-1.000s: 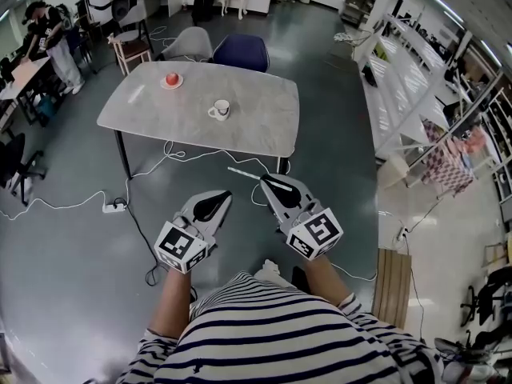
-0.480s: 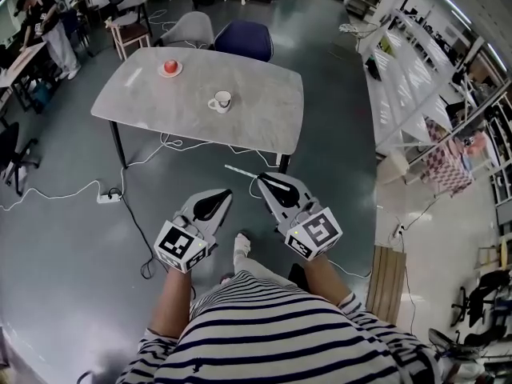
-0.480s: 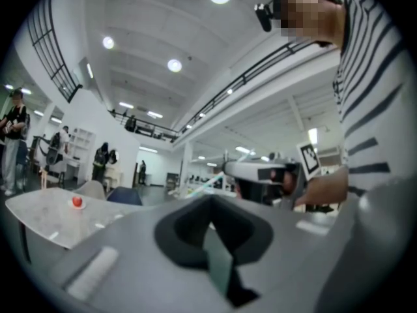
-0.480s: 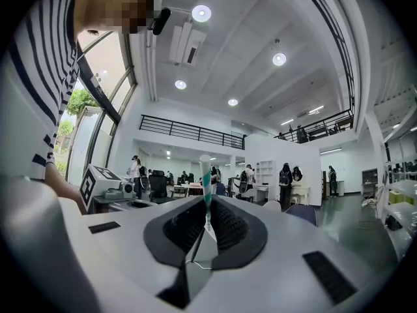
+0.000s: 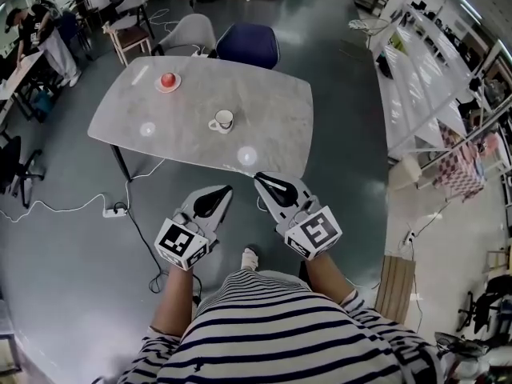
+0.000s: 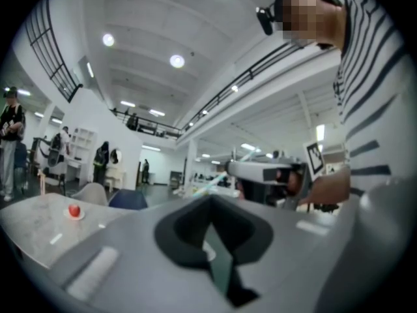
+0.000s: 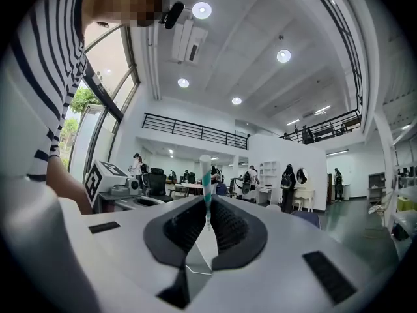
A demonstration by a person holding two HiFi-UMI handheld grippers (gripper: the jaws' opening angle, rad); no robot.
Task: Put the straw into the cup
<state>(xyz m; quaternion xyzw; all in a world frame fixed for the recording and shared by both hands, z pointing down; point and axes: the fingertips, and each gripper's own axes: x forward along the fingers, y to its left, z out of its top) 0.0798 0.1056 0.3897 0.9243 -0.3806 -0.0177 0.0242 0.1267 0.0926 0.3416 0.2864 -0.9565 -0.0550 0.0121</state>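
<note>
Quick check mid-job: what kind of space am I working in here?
Looks like a big open office or lab hall: a table with chairs, long shelving along one side, and a railed upper walkway under a high ceiling.

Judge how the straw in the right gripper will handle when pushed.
Probably light: the straw is slender. Clamped in the right gripper, it stands straight, so fairly stiff. Gripped at one end, it might pivot against the cup.

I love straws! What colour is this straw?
The straw is white with teal stripes, best seen in the right gripper view.
</note>
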